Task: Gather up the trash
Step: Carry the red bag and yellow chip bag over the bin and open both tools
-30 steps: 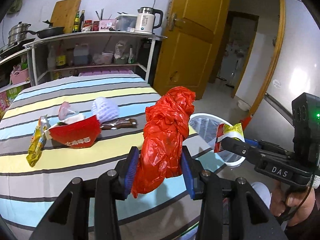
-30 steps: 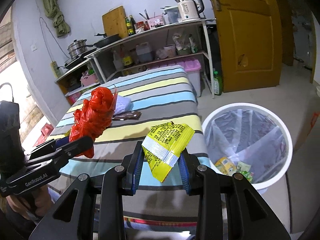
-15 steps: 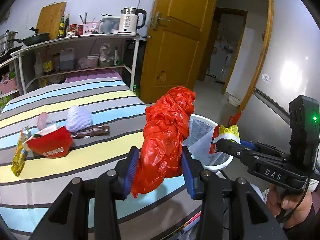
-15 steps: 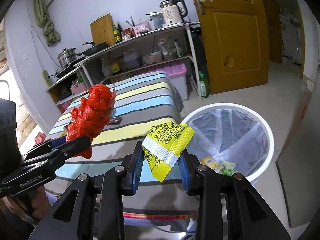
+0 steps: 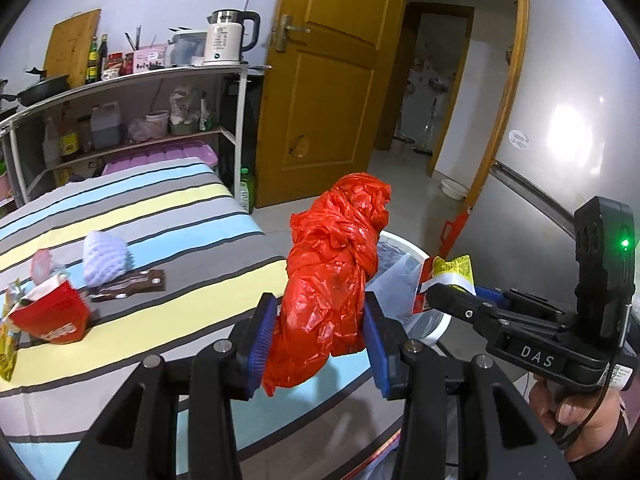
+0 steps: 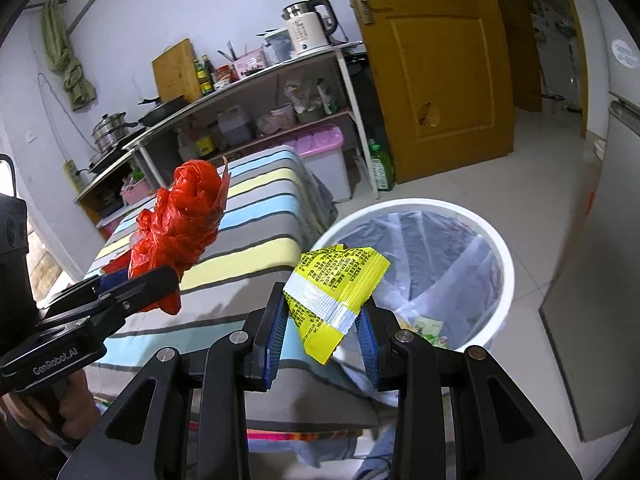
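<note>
We are mid-carry: our left gripper (image 5: pixel 320 336) clamps the red plastic bag (image 5: pixel 334 276) above the table edge; our right gripper (image 6: pixel 322 336) pinches the yellow wrapper (image 6: pixel 334 284) beside the white bin (image 6: pixel 502 256); next, we judge, hold both over it and release.

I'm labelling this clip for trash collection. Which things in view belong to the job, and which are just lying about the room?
Part of the job:
left gripper holding red plastic bag
right gripper holding yellow snack wrapper
white trash bin
red paper box, brown wrapper, foam fruit net on the striped table

Just lying about:
electric kettle
frying pan
cutting board
green bottle
</note>
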The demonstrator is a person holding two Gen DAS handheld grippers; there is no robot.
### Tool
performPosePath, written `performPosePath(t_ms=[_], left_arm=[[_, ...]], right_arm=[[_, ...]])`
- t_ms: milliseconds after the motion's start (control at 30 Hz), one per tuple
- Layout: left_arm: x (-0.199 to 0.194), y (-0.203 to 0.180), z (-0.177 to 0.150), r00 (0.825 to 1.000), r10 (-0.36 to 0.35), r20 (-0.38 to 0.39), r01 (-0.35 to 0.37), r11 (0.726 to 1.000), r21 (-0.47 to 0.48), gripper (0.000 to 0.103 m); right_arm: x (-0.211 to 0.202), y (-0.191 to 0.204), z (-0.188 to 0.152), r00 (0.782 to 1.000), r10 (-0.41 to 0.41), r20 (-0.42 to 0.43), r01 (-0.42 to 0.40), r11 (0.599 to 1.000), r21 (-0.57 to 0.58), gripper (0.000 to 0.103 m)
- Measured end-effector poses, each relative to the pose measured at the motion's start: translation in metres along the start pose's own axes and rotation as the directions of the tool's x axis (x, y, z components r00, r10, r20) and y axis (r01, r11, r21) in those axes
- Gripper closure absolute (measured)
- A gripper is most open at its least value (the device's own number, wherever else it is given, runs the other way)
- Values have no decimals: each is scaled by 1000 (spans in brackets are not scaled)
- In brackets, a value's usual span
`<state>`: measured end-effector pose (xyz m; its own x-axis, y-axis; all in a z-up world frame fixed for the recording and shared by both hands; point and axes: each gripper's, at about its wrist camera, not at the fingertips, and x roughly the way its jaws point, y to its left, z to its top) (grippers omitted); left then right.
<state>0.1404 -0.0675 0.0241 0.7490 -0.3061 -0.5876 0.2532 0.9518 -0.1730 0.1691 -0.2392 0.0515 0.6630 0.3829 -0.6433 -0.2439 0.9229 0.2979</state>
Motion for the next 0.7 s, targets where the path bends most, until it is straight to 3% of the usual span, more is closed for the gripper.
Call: performPosePath(t_ms=[367, 700], left_arm=[[35, -16, 10, 999, -33, -39, 34, 999, 30, 58], [70, -21, 20, 995, -52, -87, 56, 998, 39, 58]], right_arm=[[13, -39, 2, 999, -40, -20, 41, 997, 58, 69], [43, -64, 3, 994, -67, -90, 74, 994, 84, 67]])
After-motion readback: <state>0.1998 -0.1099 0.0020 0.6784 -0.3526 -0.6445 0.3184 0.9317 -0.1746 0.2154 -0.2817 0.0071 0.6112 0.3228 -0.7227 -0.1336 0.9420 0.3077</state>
